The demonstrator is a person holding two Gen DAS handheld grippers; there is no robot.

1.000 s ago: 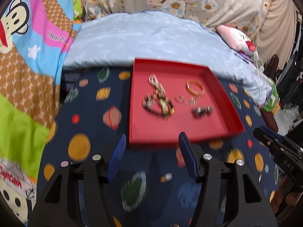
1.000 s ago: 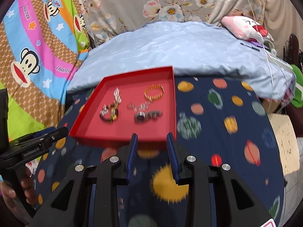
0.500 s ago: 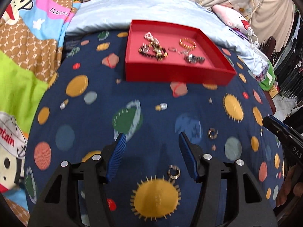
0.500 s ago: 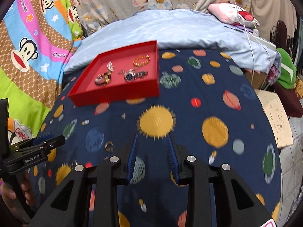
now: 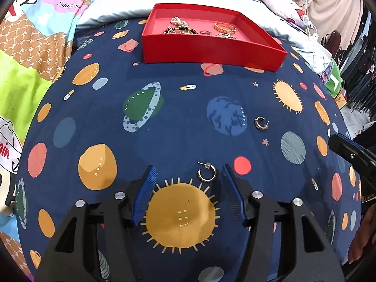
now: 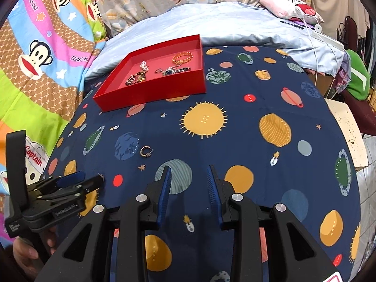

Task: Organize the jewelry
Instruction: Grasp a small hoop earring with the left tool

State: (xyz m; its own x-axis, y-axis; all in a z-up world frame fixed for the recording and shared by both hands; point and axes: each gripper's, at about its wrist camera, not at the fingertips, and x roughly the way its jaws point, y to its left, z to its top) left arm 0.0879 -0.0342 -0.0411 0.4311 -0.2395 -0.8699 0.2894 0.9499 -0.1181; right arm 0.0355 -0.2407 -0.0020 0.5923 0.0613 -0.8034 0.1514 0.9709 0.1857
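A red tray sits at the far side of the navy planet-print cloth, holding a gold bracelet, beads and other pieces. Two hoop earrings lie loose on the cloth. One silver hoop earring rests between the fingertips of my left gripper, close to the right finger; the jaws stand apart and do not press it. The other hoop earring lies farther out. My right gripper hovers open over bare cloth, with nothing between its fingers.
A pale blue pillow lies behind the tray. A bright monkey-print blanket covers the left side. A pink plush and cables sit at the back right. A beige speckled stool stands past the cloth's right edge. A hand holds the left gripper.
Both grippers have drawn back from the red tray and sunk toward the cloth. The two loose earrings came into view, and the nearer one now lies between the left fingertips.
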